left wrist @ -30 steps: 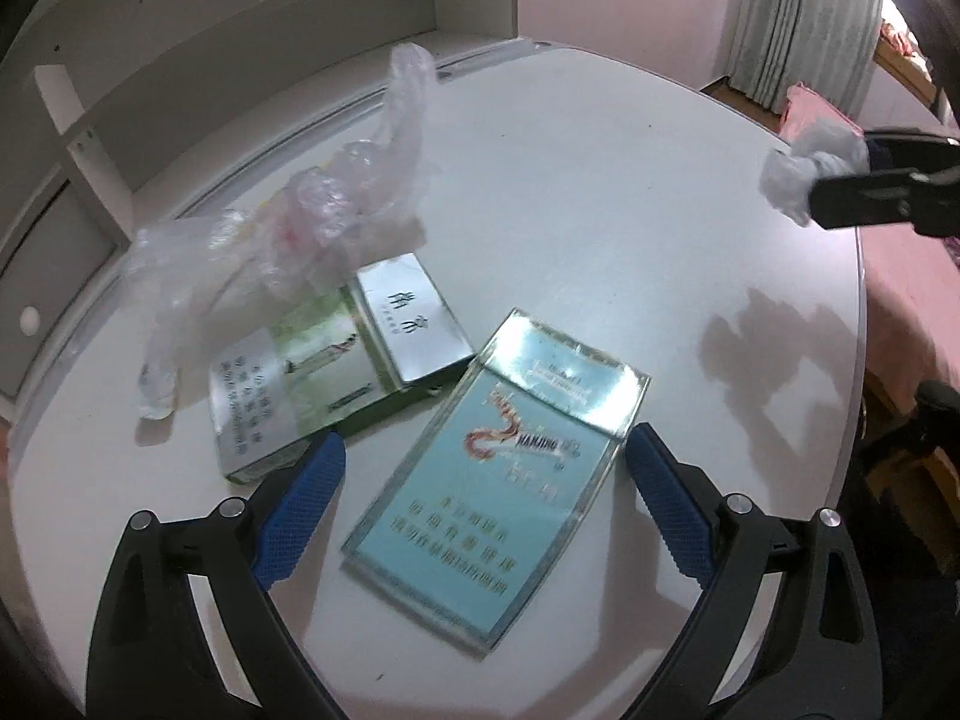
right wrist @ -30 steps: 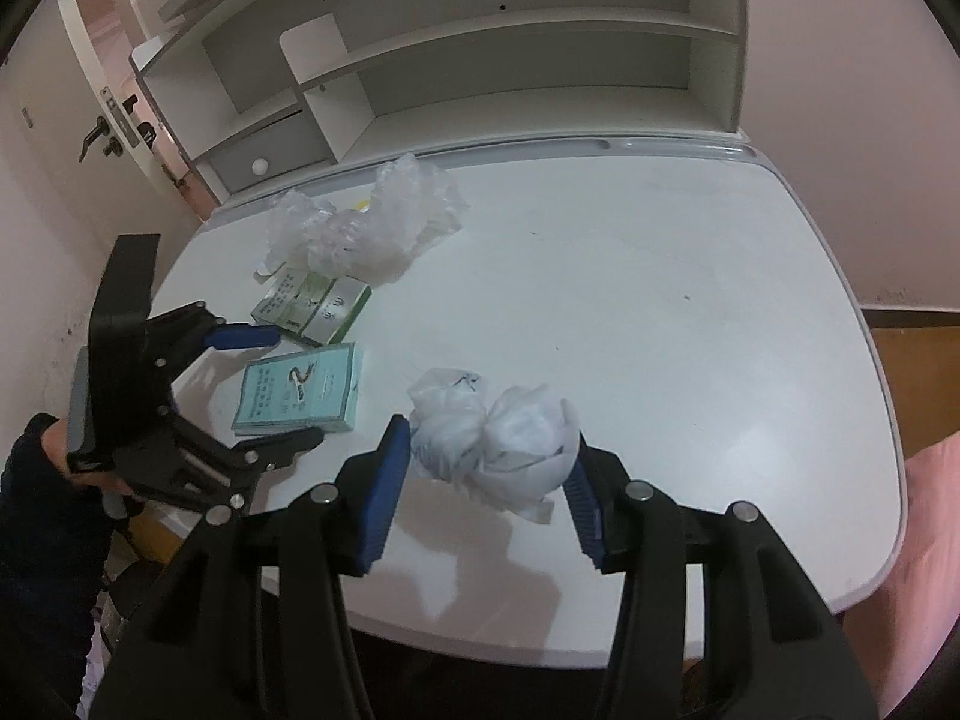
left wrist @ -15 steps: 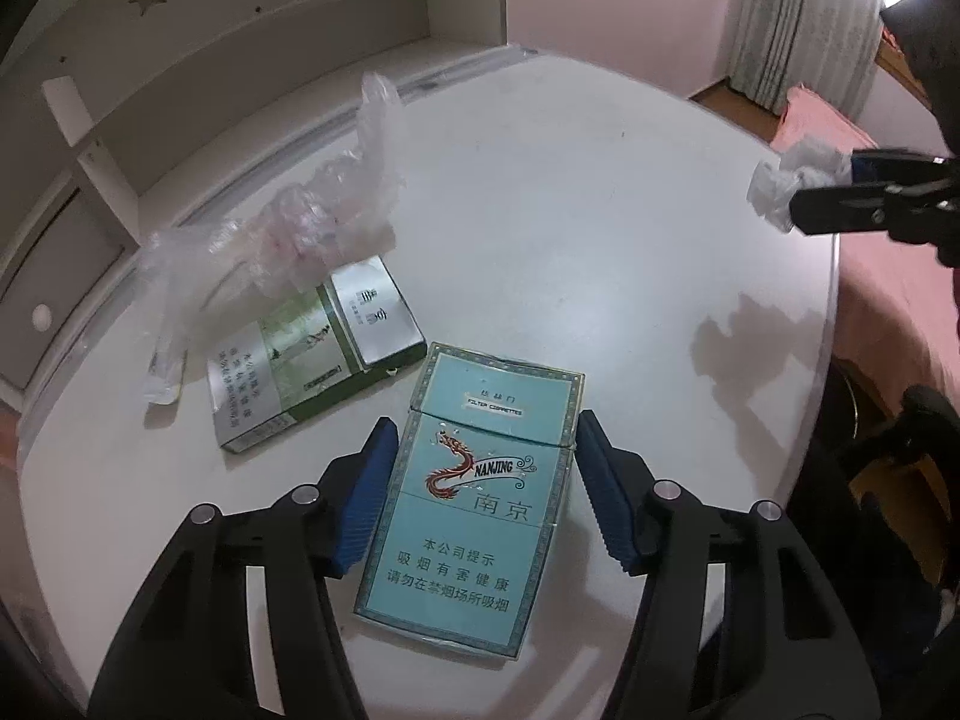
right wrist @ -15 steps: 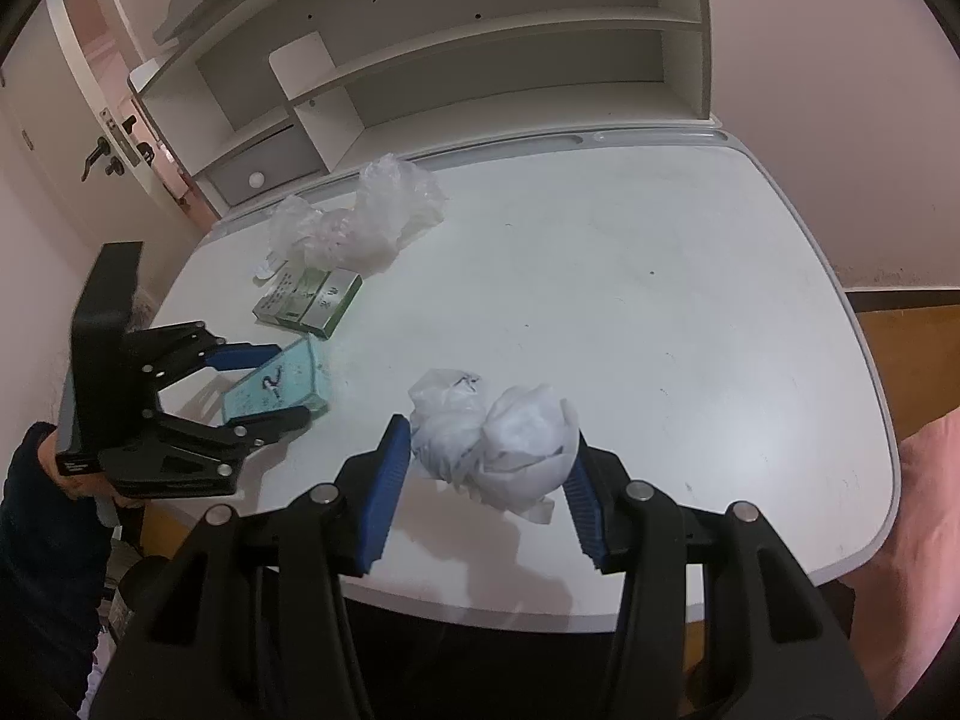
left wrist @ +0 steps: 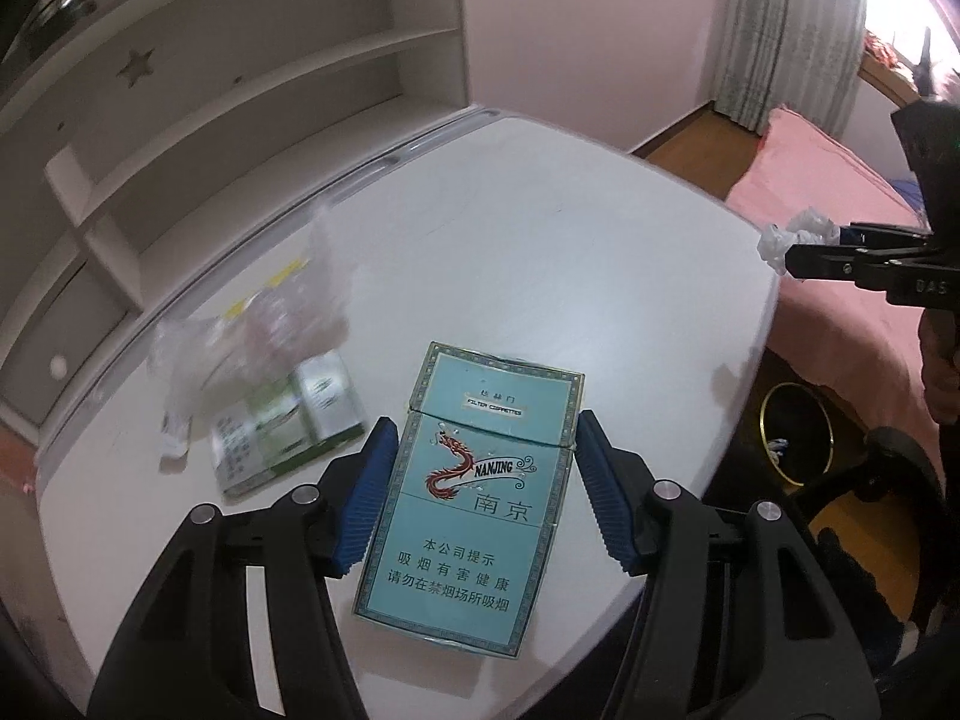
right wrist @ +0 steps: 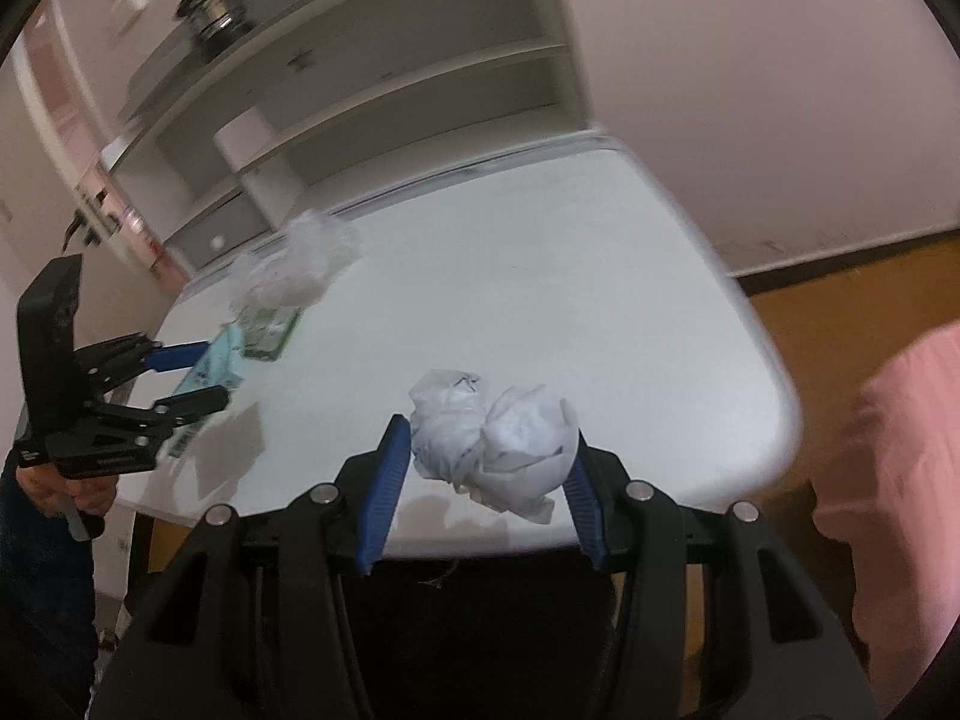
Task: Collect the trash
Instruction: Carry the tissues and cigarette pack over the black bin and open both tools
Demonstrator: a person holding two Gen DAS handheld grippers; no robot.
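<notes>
My left gripper (left wrist: 483,441) is shut on a light blue Nanjing cigarette pack (left wrist: 474,492) and holds it above the white table (left wrist: 540,252). It also shows in the right wrist view (right wrist: 207,369). My right gripper (right wrist: 486,447) is shut on a crumpled white paper wad (right wrist: 492,438), lifted over the table's near edge; the wad also shows in the left wrist view (left wrist: 792,237). A green cigarette pack (left wrist: 288,426) and a clear plastic bag (left wrist: 264,324) lie on the table.
A white shelf unit (left wrist: 210,120) stands behind the table. A black bin with a gold rim (left wrist: 792,420) stands on the floor beside the table. A pink bed (left wrist: 840,228) lies beyond it.
My left gripper closed on the blue pack and lifted it off the table. My right gripper moved back toward the table's edge with the paper wad.
</notes>
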